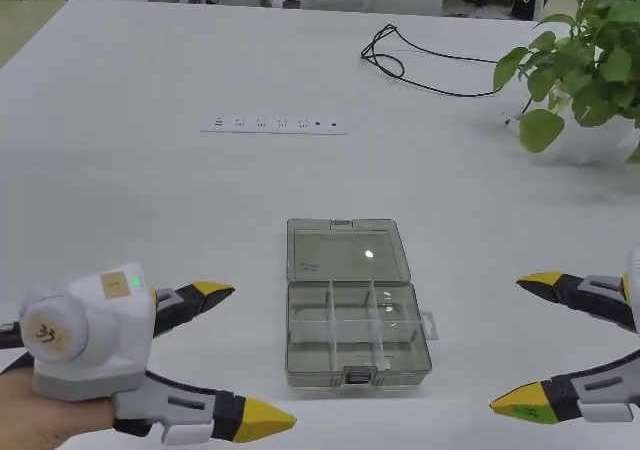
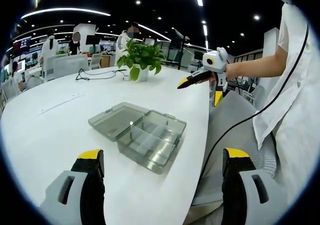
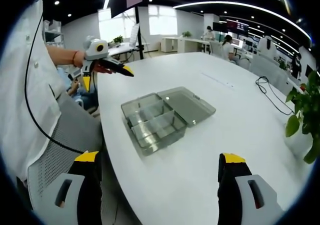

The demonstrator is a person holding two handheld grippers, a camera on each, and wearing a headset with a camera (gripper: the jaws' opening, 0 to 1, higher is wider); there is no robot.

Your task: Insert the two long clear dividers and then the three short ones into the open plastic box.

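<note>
Box (image 1: 310, 368) sits mid-table, squarely between the two tongs, long axis left to right, lid laid open on the far side. Left gripper (image 1: 245, 355) has its jaws wide apart, empty, slightly nearer. Right gripper (image 1: 530, 340) is spread too, empty. Dividers (image 1: 330, 322) look already seated inside.
</note>
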